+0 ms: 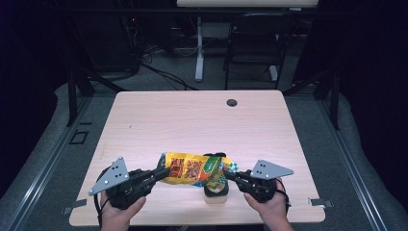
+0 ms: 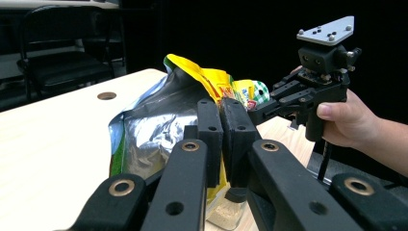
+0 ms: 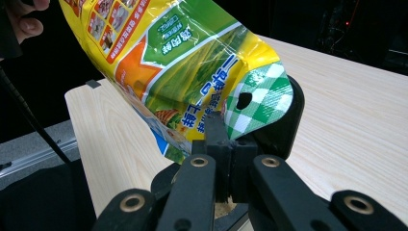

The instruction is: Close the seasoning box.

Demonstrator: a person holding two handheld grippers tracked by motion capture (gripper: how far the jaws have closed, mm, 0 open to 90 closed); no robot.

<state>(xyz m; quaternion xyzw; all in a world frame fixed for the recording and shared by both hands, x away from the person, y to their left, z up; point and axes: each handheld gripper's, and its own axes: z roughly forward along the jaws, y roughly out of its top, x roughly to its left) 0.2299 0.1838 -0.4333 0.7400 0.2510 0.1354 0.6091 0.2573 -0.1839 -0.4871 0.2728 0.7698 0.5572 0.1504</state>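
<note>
Yellow-and-green snack bag point(image 1: 195, 169) hangs in the air near the front edge of the table point(image 1: 192, 115), stretched between the two tools. Nearest the person, the left gripper point(image 1: 162, 173) has its jaws closed on the bag's open, foil-lined end, seen close in the left gripper view point(image 2: 159, 130), where the black jaws point(image 2: 223, 139) pinch the yellow edge. The right gripper point(image 1: 230, 175) clamps the opposite end, at the green checked corner with the hang hole point(image 3: 260, 98). Directly beneath the bag stands a small jar point(image 1: 216, 191) with a black lid, holding something pale. Farther back the wooden top carries a round cable hole point(image 1: 232, 102), and beyond the table stands a dark chair point(image 1: 255, 43).
</note>
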